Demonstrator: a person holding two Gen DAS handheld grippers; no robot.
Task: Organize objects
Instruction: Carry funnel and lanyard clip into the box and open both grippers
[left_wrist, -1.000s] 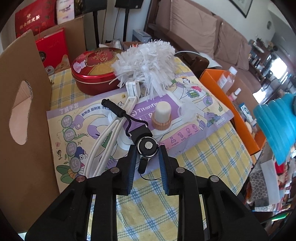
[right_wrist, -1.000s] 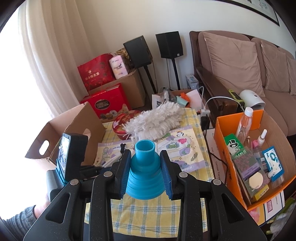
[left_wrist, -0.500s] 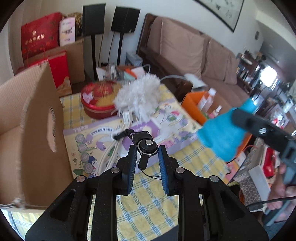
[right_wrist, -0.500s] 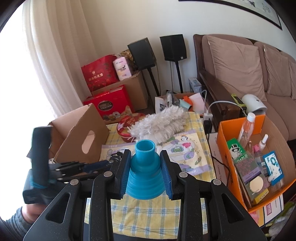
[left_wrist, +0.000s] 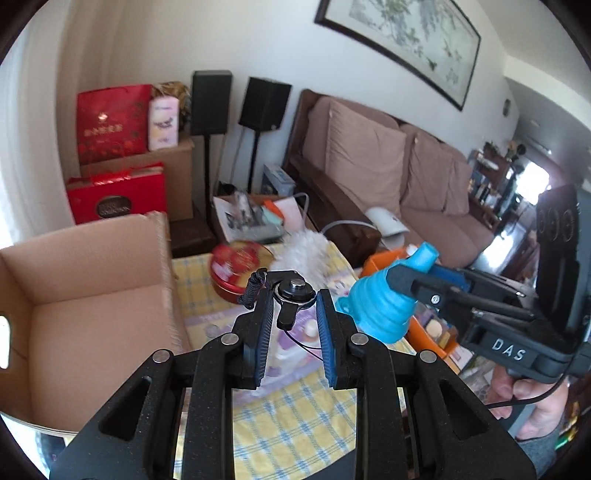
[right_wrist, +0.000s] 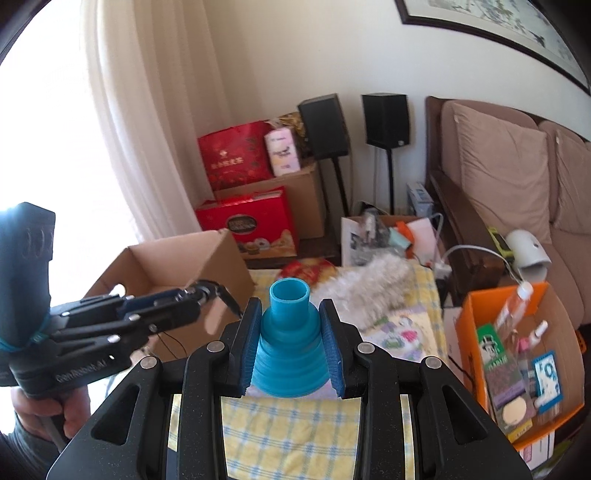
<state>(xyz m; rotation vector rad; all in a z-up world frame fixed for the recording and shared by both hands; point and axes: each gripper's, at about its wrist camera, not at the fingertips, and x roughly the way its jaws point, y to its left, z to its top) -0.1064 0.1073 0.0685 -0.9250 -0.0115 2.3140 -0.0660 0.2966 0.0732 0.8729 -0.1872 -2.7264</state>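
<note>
Two tools were loaded above the bench (right_wrist: 295, 435): the left tool (left_wrist: 293, 308) clamped on a black corded clip (left_wrist: 291, 295) near the empty cardboard box (left_wrist: 92, 314), the right tool (right_wrist: 290, 334) clamped on a blue funnel (right_wrist: 288, 354), likely bound for the orange box (right_wrist: 476, 317) of bottles and packets.

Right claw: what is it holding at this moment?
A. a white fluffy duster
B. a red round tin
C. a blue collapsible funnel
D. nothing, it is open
C: the right claw is shut on the blue collapsible funnel, its ribbed cone pinched between both fingers with the spout pointing away from the camera.
</note>
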